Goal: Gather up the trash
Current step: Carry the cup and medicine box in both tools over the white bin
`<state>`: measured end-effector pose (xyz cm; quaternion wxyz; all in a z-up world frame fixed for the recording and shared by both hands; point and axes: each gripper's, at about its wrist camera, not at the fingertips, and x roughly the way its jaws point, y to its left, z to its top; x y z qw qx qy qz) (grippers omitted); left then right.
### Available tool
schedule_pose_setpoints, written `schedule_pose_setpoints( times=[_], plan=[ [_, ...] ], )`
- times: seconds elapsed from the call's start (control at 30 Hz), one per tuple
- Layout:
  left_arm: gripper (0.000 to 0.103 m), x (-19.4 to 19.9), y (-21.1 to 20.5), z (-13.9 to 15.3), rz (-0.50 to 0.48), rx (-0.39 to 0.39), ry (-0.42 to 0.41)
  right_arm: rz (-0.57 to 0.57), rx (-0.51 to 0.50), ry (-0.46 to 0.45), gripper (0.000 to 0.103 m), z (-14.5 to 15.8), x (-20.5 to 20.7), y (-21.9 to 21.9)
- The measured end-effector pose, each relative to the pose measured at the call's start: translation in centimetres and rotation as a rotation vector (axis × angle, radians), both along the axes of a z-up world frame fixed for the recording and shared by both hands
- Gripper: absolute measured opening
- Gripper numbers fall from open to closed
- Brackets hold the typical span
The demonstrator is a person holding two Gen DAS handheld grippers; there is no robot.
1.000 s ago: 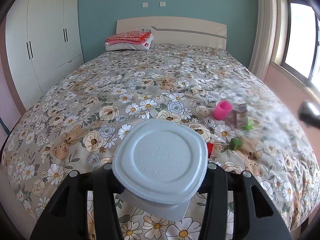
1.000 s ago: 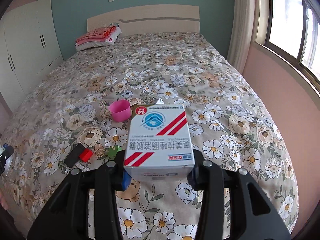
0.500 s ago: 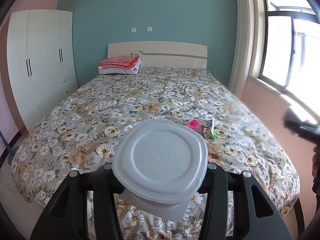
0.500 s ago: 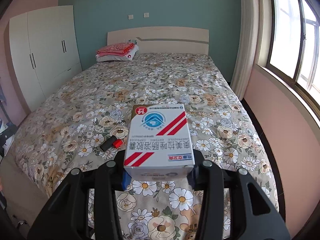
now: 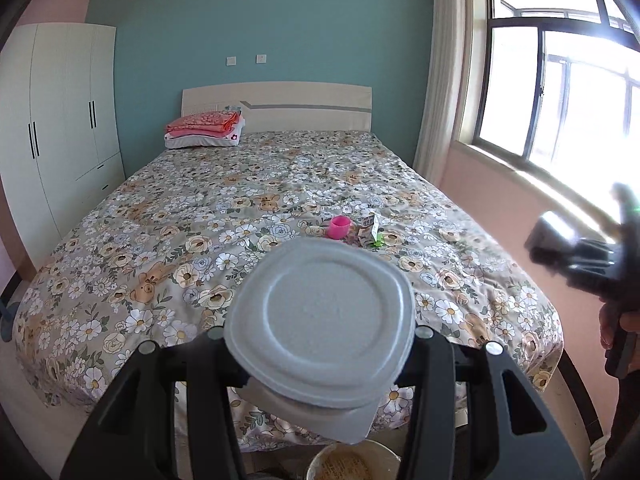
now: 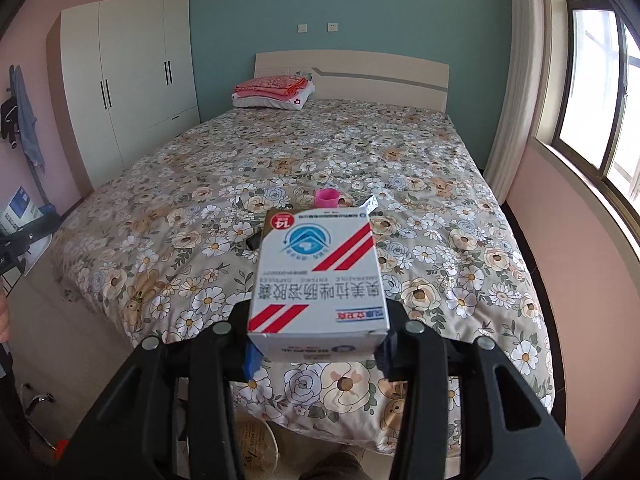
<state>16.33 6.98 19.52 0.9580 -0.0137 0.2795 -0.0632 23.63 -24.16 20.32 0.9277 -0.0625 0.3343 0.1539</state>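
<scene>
Currently the left gripper [image 5: 320, 354] fingers are clamping a white plastic container [image 5: 320, 316], while the right gripper [image 6: 316, 354] fingers are gripping a medicine box [image 6: 318, 276]. Both are hanging off the bed [image 5: 240, 200] foot, above a bin [image 5: 352, 462] directly beneath the container, so the left gripper looks nearer.

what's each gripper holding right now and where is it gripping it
The left hand-held gripper clamps a white lidded container by its sides below the lid; the right hand-held gripper grips a medicine box by its near-end sides.

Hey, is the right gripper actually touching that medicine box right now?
Touching. The right wrist view shows the right gripper with both fingers pressed against the sides of the medicine box, holding it above the bed.
</scene>
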Motion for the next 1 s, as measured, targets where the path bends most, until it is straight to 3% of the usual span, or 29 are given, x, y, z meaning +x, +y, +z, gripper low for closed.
schedule_pose_setpoints(
  times=[0.5,0.83,1.0],
  plan=[
    [0.05,-3.2,-0.2,-9.7,-0.089,0.019,0.183,0.167,-0.09,0.154,0.044,-11.2,-6.8,5.4],
    [0.05,-3.7,-1.9,-23.3,-0.197,0.001,0.49,0.191,-0.101,0.364,0.044,-22.7,-7.1,6.8],
    [0.05,-4.2,-3.1,-28.5,-0.23,0.016,0.603,0.205,-0.121,0.48,0.044,-28.8,-7.4,7.5]
  ],
)
